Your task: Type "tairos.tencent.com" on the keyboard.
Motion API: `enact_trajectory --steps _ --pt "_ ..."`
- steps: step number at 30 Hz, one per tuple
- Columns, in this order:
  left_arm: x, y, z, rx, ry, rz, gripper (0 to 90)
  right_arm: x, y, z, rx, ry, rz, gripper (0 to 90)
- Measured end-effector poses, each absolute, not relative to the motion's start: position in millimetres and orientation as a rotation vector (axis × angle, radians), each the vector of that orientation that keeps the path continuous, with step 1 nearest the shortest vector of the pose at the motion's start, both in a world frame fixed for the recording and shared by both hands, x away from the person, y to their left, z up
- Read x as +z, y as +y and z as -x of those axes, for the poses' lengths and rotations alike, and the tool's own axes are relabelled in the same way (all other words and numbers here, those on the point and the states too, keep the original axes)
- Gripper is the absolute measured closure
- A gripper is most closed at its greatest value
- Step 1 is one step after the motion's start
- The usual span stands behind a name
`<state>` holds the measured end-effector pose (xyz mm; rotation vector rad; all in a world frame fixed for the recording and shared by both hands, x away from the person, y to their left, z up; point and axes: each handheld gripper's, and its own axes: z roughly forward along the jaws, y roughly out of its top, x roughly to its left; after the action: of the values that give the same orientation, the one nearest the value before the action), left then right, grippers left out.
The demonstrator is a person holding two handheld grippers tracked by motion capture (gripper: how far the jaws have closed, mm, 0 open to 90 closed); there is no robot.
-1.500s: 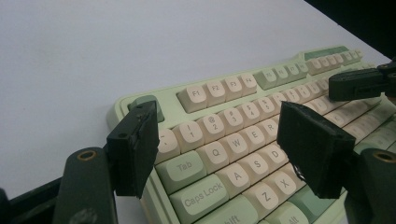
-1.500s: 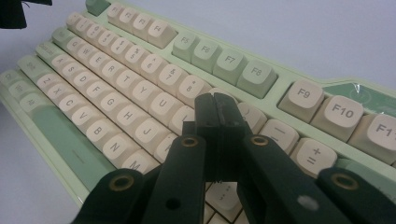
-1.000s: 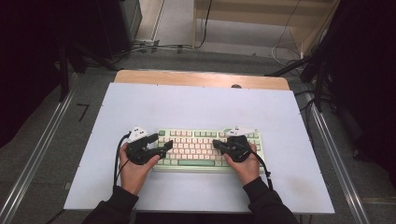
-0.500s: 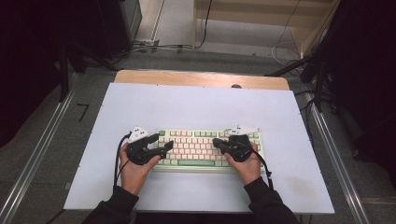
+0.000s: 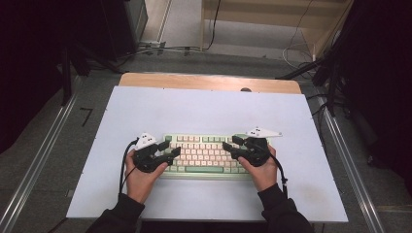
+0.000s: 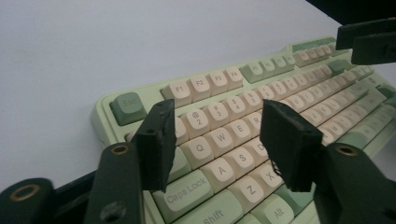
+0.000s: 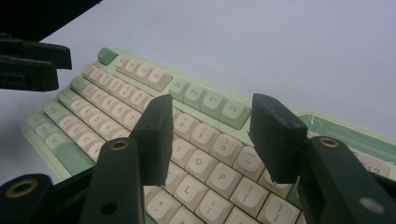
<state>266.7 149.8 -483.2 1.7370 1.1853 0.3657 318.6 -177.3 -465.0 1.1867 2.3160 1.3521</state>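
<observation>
Since the earlier frames, right gripper (image 5: 236, 146) jaws have just been opening from pinched-together to spread; left gripper (image 5: 171, 150) jaws have just been closing a bit, still apart. Nothing between either pair. Both hover over the keyboard (image 5: 203, 154), which lies mid-table (image 5: 204, 107) near the front edge, hands at its ends.

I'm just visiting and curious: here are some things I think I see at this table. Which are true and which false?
1. The keyboard is green and cream. True.
2. It lies on a pale sheet over the table. True.
3. The left tongs grip a pen. False: their jaws stand apart over the Q, W, A, S keys, nothing between them.
4. The right tongs sit far from the keyboard. False: they hover over its right half.
5. The Esc key is red. False: it is dark green.
</observation>
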Motion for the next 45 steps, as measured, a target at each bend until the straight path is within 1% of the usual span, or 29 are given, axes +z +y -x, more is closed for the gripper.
enact_trajectory --steps 4,9,10,32,45 --pt "-482 149 -265 0.343 1.158 -1.750 63.3 -466 -177 -318 1.337 2.318 -1.191 48.2" --pt "-481 148 -264 0.330 1.127 -1.772 86.7 -465 -177 -318 1.339 2.316 -1.191 48.6" --pt "-481 147 -264 0.327 1.122 -1.772 90.0 -465 -177 -318 1.340 2.316 -1.190 48.7" --pt "-491 134 -271 0.272 1.121 -1.844 90.0 -466 -177 -318 1.330 2.326 -1.194 49.3" --pt "-495 130 -274 0.262 1.134 -1.861 90.0 -467 -176 -317 1.327 2.332 -1.197 49.3"
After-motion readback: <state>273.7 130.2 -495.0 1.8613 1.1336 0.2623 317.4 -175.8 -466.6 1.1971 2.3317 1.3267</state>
